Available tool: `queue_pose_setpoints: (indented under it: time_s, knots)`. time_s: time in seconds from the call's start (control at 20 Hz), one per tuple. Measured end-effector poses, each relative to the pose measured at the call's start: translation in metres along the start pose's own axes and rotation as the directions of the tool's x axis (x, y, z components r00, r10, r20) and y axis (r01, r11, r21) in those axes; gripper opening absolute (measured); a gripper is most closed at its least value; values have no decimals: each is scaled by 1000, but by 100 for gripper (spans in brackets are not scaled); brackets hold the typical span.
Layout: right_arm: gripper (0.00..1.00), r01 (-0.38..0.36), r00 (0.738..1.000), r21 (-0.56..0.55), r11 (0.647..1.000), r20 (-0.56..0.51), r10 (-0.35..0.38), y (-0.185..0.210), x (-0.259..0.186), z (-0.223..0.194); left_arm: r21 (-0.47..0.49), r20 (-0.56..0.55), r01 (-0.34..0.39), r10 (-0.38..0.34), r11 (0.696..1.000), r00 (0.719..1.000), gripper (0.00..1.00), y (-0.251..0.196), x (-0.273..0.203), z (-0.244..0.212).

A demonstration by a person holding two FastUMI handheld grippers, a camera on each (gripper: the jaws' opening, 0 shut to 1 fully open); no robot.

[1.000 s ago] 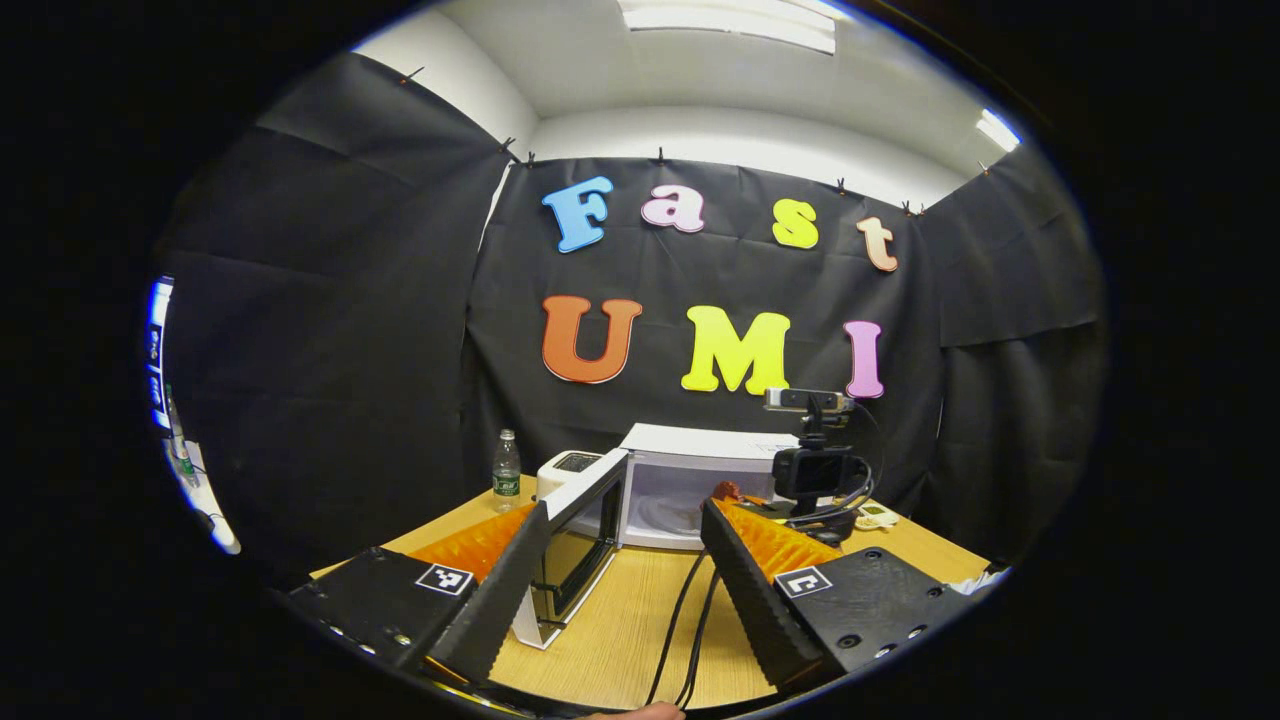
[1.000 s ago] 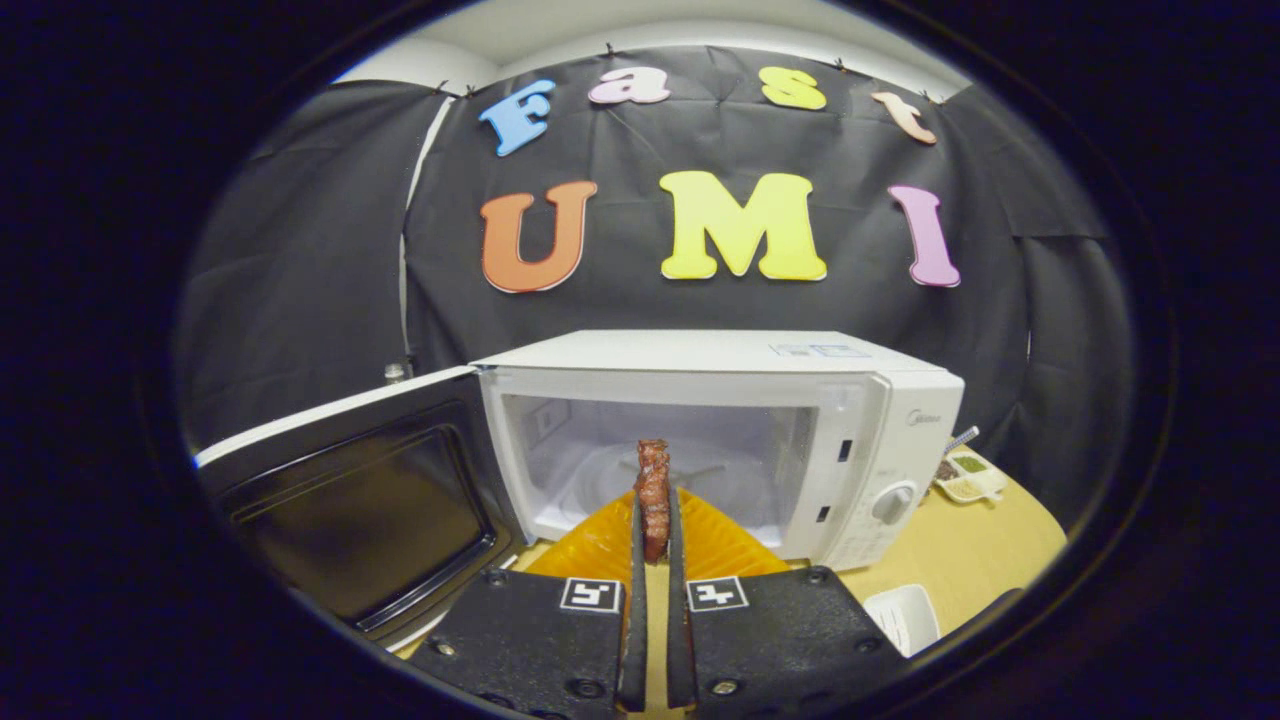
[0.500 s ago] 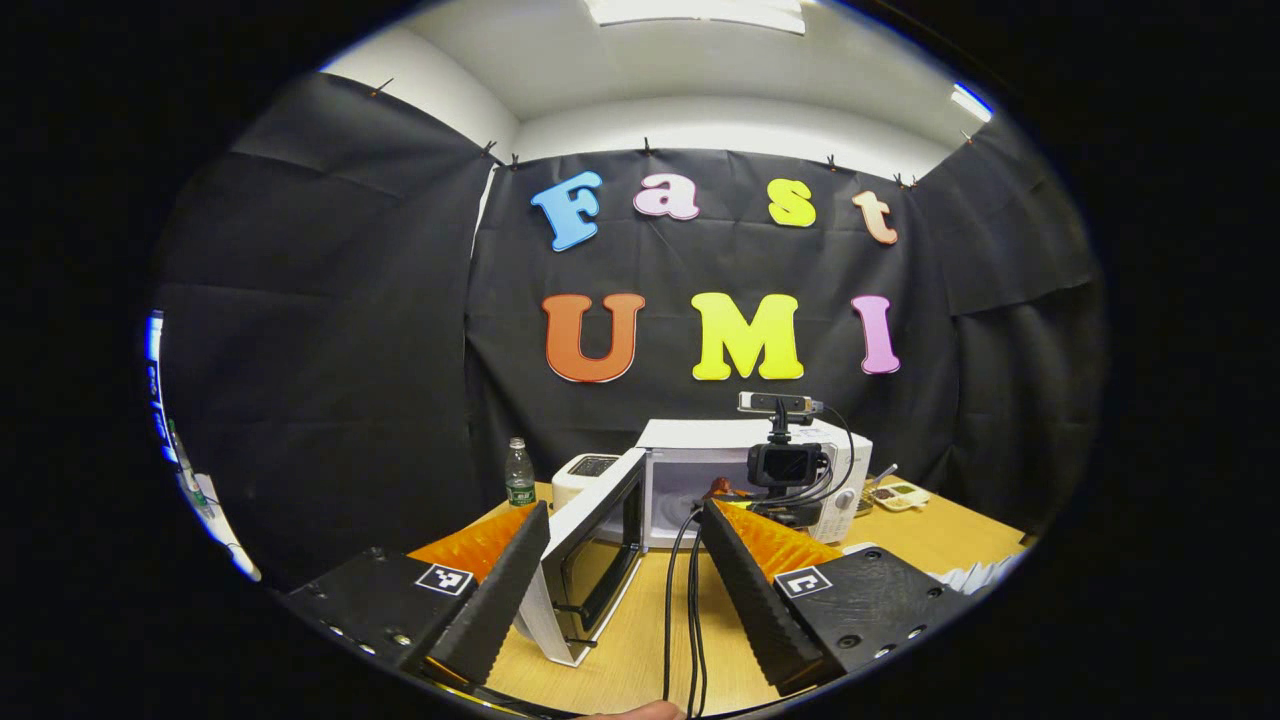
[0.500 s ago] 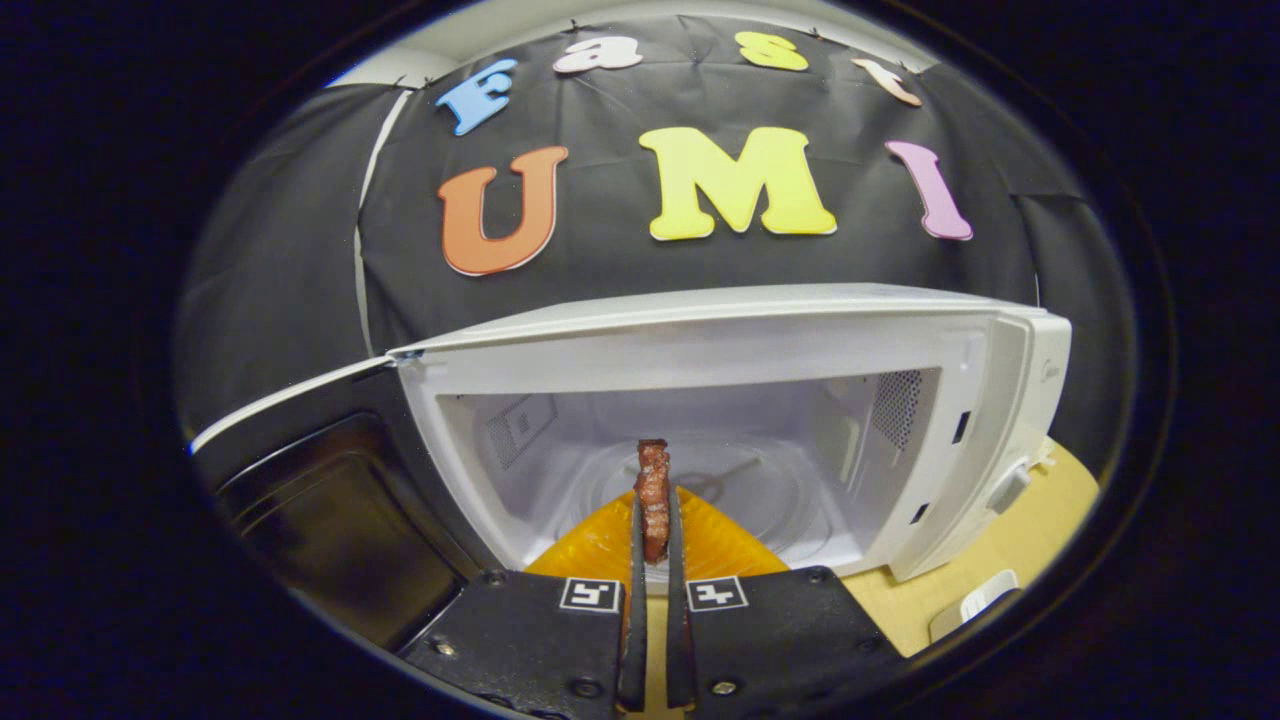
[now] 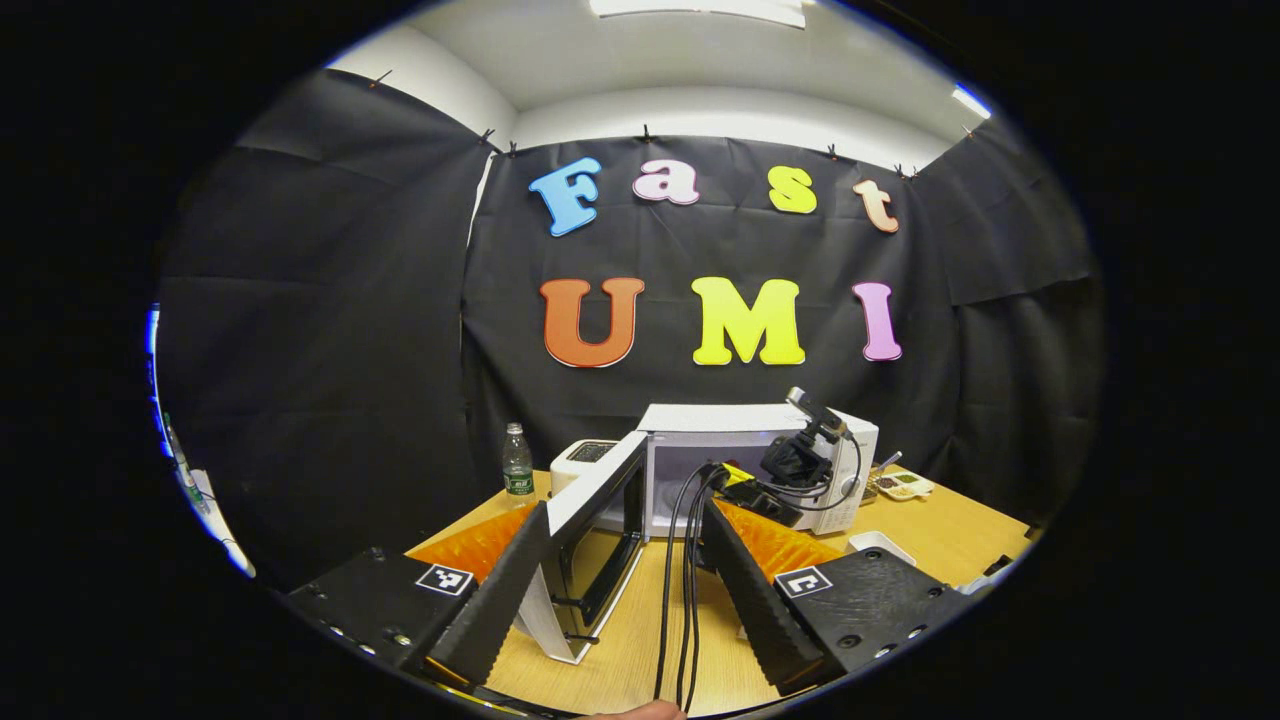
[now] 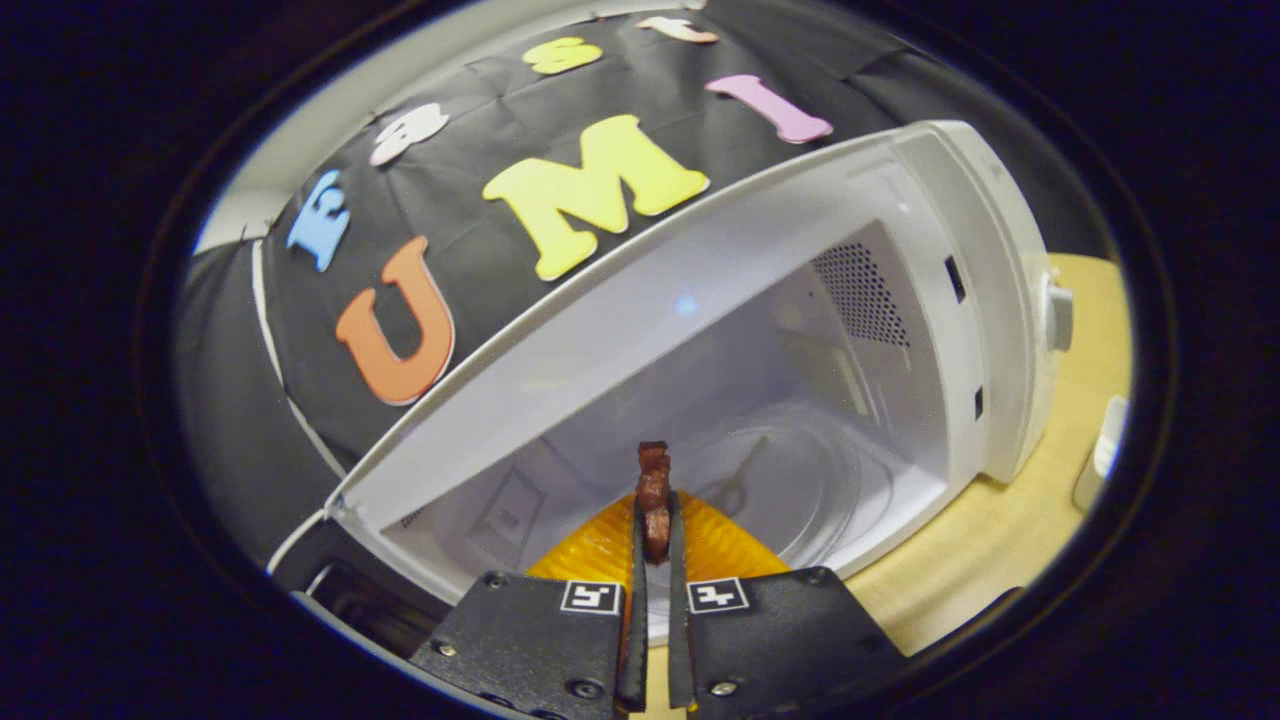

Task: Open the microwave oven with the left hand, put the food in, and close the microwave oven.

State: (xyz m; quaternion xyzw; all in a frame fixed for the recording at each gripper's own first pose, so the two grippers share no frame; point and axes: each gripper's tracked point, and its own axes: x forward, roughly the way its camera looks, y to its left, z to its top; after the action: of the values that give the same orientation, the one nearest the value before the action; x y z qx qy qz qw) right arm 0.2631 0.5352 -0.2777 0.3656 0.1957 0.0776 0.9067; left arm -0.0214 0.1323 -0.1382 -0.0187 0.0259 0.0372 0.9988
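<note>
White microwave oven (image 5: 755,465) stands on a wooden table (image 5: 620,660), toward the black cloth back wall. Its door (image 5: 590,520) hangs swung out on the oven's left side, dark window facing the cavity.

Left gripper (image 5: 615,590): fingers spread wide apart, nothing between them. It sits well back from the oven, with the free edge of the door seen between its fingers. Two black cables (image 5: 680,580) run across the table from the near edge toward the oven mouth.

Right gripper (image 6: 652,600): fingers drawn close together, clamped on a thin reddish-brown piece of food (image 6: 654,495) that stands upright between the tips. The gripper is tilted, so the oven looks slanted in the right gripper view. The food is at the oven mouth, in front of the glass turntable (image 6: 800,490) on the cavity floor; cannot tell whether it has crossed the threshold. In the left gripper view the same gripper, with its camera on top, shows at the oven opening (image 5: 790,470).

Perforated vent (image 6: 860,295) on the cavity's right wall. Control knob (image 6: 1058,318) on the oven's right-hand panel.

Left of the oven: a white toaster-like appliance (image 5: 585,462), and beyond it a clear plastic bottle (image 5: 517,472) with a green label. Right of the oven: a small tray of bits (image 5: 900,485), and nearer, a white dish (image 5: 875,545).
</note>
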Motion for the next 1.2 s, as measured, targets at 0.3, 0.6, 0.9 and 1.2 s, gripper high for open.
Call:
queue_pose_setpoints:
  time_s: [0.3, 0.6, 0.9, 1.2]
  knots:
    - [12, 61, 998, 113, 992, 18, -64, -12, 17, -1, -23, -25, -10, 10, 1000, 1000, 94, 9, 4, -7]
    - [14, 83, 997, 133, 988, -7, -83, -30, 38, -7, -46, -53, -4, 2, 999, 999, 94, 6, 12, -19]
    - [100, 97, 995, 79, 992, 27, -99, -31, 29, 4, -61, -63, -7, 4, 998, 998, 94, 6, 10, -19]
    - [100, 81, 996, 39, 996, 40, -82, -33, -3, 18, -29, -44, 7, -9, 1000, 999, 94, 0, -1, -11]
